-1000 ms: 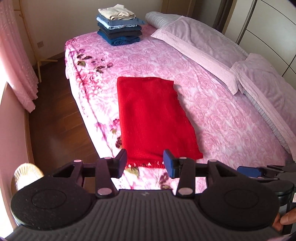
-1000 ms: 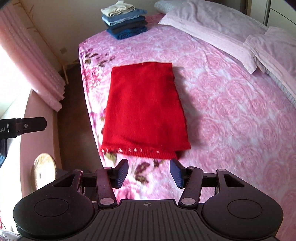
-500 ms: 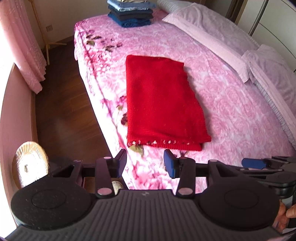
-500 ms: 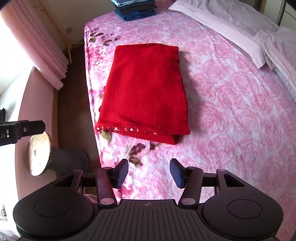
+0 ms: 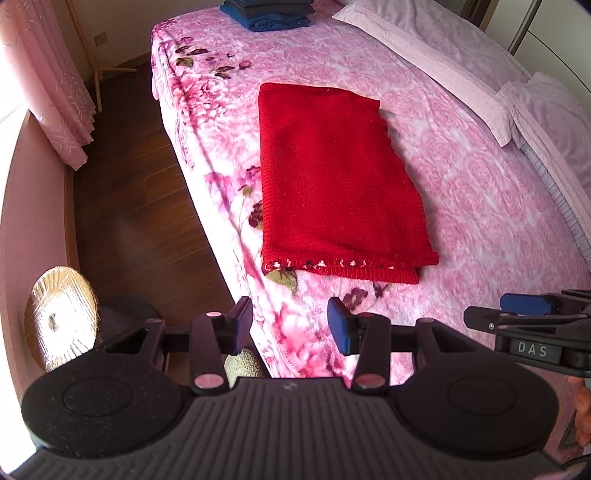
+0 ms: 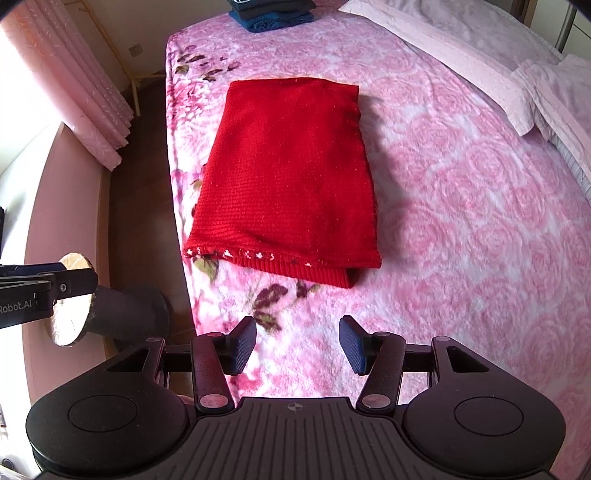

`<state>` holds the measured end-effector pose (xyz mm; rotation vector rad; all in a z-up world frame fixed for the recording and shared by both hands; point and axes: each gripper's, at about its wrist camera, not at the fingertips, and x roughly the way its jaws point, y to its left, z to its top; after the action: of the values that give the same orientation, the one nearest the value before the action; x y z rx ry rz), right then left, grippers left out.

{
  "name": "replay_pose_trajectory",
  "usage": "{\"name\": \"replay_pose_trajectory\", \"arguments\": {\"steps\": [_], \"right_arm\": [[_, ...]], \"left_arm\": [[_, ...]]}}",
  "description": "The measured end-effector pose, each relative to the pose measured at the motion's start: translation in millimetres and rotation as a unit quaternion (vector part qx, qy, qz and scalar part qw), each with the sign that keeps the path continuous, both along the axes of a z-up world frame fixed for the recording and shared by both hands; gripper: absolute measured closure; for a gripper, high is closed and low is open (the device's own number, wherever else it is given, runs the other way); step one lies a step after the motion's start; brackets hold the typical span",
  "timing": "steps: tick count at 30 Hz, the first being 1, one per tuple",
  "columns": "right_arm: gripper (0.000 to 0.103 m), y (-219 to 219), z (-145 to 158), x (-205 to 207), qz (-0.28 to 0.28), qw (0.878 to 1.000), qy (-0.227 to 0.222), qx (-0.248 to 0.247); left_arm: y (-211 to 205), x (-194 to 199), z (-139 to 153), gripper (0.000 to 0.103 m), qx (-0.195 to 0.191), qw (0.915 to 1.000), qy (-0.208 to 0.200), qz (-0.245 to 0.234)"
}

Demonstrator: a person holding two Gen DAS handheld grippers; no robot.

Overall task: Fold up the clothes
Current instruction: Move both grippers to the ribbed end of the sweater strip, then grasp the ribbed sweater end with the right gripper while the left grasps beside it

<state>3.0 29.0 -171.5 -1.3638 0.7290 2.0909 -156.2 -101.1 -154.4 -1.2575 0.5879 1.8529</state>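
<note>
A red knitted garment [image 5: 332, 177] [image 6: 291, 177] lies folded into a long rectangle on the pink floral bedspread [image 5: 480, 206] [image 6: 461, 206], its patterned hem at the near end. My left gripper [image 5: 290, 325] hovers open and empty above the bed's near edge, short of that hem. My right gripper [image 6: 297, 345] is also open and empty, over the bedspread just in front of the garment. The right gripper's fingers [image 5: 524, 304] show at the right edge of the left wrist view. The left gripper's finger [image 6: 70, 286] shows at the left edge of the right wrist view.
A stack of folded dark and blue clothes [image 5: 269, 14] [image 6: 273, 14] sits at the bed's far corner. Pale pillows [image 5: 443, 48] [image 6: 461, 40] line the right side. Left of the bed are wooden floor [image 5: 140, 206], pink curtains [image 5: 44, 81] and a round straw-topped stool [image 5: 62, 314].
Both grippers have sunk and tipped further down toward the bed. The red garment looms larger and its near hem now shows; the clothes stack has slid to the top edge.
</note>
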Motion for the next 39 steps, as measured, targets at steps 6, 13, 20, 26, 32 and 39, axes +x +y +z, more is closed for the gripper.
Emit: {"name": "replay_pose_trajectory", "arguments": {"steps": [6, 13, 20, 26, 32, 39], "right_arm": [[0.05, 12.0, -11.3, 4.1, -0.014, 1.0, 0.006, -0.013], [0.05, 51.9, -64.6, 42.2, -0.074, 0.992, 0.054, -0.089], [0.05, 118.0, -126.4, 77.8, -0.173, 0.958, 0.147, -0.176], [0.05, 164.7, -190.6, 83.7, -0.294, 0.895, 0.225, -0.247], [0.099, 162.8, -216.3, 86.4, -0.333, 0.865, 0.265, -0.264], [0.099, 142.2, -219.1, 91.1, -0.316, 0.9, 0.203, -0.223]], "left_arm": [[2.6, -9.3, -14.1, 0.06, 0.006, 0.9999, -0.012, 0.001], [2.6, -41.4, -63.1, 0.06, 0.015, 0.9993, -0.035, -0.001], [8.6, -85.3, -117.9, 0.059, 0.05, 0.9933, -0.101, 0.026], [14.0, -115.6, -157.5, 0.058, 0.089, 0.9819, -0.148, 0.077], [13.8, -125.4, -174.6, 0.058, 0.126, 0.97, -0.181, 0.102], [18.9, -131.9, -192.1, 0.058, 0.133, 0.9683, -0.19, 0.092]]}}
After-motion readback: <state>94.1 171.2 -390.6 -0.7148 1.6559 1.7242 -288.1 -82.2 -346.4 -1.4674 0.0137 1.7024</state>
